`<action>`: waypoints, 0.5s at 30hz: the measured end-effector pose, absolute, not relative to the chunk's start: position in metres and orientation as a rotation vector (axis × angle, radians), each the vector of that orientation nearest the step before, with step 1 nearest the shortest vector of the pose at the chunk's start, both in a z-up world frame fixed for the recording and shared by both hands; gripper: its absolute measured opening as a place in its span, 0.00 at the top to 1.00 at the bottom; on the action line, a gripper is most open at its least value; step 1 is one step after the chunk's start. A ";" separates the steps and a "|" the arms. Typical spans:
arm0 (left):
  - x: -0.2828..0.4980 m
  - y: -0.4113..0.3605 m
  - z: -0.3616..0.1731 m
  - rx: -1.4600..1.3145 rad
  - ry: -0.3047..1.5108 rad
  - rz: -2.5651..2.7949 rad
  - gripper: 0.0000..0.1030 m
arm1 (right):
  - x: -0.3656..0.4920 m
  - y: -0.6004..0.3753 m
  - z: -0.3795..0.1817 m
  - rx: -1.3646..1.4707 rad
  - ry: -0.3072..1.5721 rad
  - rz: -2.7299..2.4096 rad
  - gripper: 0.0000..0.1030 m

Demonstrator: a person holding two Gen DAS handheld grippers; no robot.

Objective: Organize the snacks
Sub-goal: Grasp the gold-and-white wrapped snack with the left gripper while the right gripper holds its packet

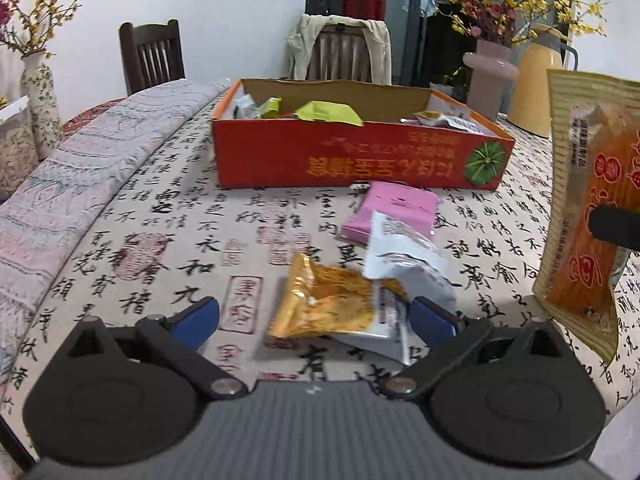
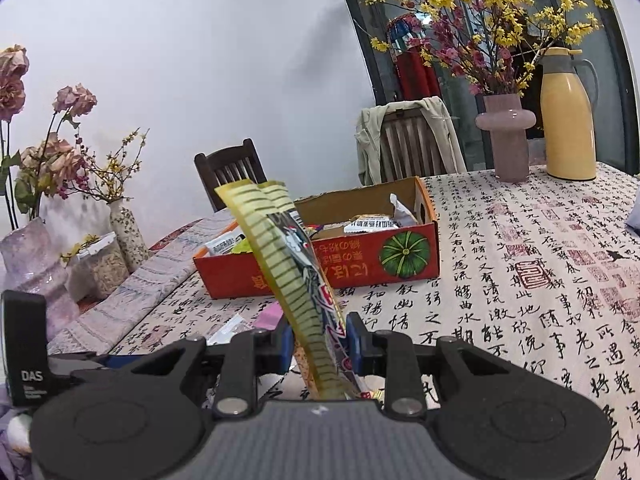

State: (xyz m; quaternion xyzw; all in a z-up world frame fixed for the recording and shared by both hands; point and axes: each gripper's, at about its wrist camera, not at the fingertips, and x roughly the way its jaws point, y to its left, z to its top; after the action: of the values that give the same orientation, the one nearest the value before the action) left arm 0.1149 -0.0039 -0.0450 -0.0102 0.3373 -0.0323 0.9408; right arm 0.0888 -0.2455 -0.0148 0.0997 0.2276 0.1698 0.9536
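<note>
On tablecloth: three loose packets (image 1: pixel 360 276), perhaps | left gripper (image 1: pixel 316 320) spread | right gripper (image 2: pixel 319 344) pinching one striped packet (image 2: pixel 296 280)

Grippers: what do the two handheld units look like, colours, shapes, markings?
Both match: the left gripper and right gripper have blue finger pads on black linkage arms with silver pivot pins, two round black housings, and a ribbed grey centre body. No cables or sleeves visible.

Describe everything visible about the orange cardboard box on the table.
The orange cardboard box is a shallow open-topped tray with plain brown inner walls, upside-down yellow lettering and a green pumpkin picture on its front. It sits flat on the calligraphy tablecloth, holding several wrapped snacks. A pink packet lies just before it; neither gripper touches it.
</note>
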 end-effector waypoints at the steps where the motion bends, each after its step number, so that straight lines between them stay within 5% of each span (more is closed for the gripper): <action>1: 0.116 -0.007 -0.046 -0.016 0.689 -0.067 0.00 | 0.088 -0.246 -0.015 0.204 0.462 0.347 0.75; 4: 0.121 -0.014 -0.050 -0.002 0.701 -0.066 0.05 | 0.088 -0.246 -0.017 0.210 0.464 0.349 0.75; 9: 0.122 -0.019 -0.054 0.016 0.705 -0.074 0.32 | 0.090 -0.248 -0.018 0.219 0.466 0.355 0.75; 15: 0.117 -0.017 -0.053 0.006 0.688 -0.082 0.49 | 0.090 -0.248 -0.019 0.225 0.465 0.360 0.75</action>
State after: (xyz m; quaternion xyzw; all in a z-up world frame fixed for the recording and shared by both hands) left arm 0.1170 -0.0169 -0.0530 0.0032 0.3371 -0.0401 0.9406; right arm 0.0898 -0.2478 -0.0191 0.1104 0.2288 0.1769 0.9509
